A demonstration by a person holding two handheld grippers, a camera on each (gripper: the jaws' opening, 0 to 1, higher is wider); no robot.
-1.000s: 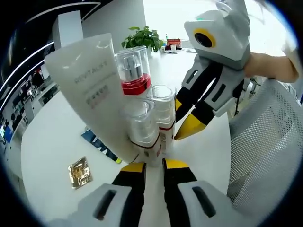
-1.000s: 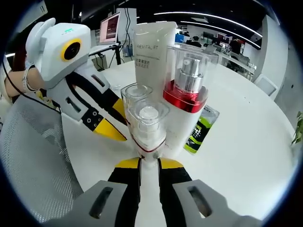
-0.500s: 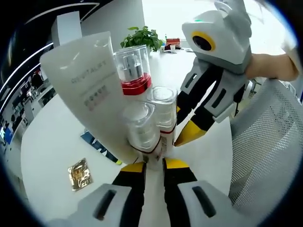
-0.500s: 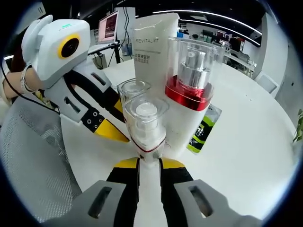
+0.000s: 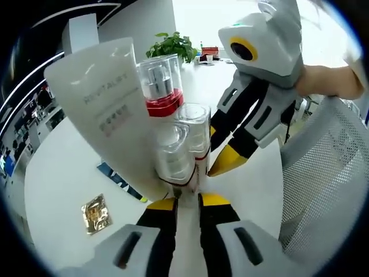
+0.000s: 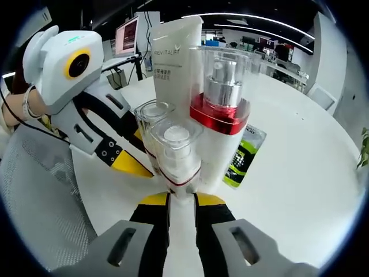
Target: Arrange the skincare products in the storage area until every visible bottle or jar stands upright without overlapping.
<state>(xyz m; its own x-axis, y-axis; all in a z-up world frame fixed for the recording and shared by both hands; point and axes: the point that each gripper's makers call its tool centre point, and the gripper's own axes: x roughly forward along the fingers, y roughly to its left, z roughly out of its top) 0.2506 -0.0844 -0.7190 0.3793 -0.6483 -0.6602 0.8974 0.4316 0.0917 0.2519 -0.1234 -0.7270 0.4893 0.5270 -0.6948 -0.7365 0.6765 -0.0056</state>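
Observation:
Several skincare products stand bunched on the white table (image 5: 63, 173). A tall white tube (image 5: 95, 98) (image 6: 170, 52) leans beside a clear-capped pump bottle with a red collar (image 5: 161, 86) (image 6: 219, 104). Two small clear-capped bottles stand side by side. My left gripper (image 5: 187, 202) is shut on the base of one (image 5: 173, 156). My right gripper (image 6: 183, 199) is shut on the base of the other (image 6: 176, 150). Each gripper shows in the other's view, reaching the pair from the side: the right gripper (image 5: 222, 153) and the left gripper (image 6: 134, 153).
A gold foil packet (image 5: 97, 210) and a dark sachet (image 5: 118, 176) (image 6: 245, 156) lie flat on the table by the cluster. A white mesh chair back (image 5: 326, 184) (image 6: 40, 190) stands close to the table edge. A potted plant (image 5: 173, 46) is at the far side.
The two small bottles and the grippers holding them have edged slightly closer together, and the tube leans a little more. Both grips are unchanged.

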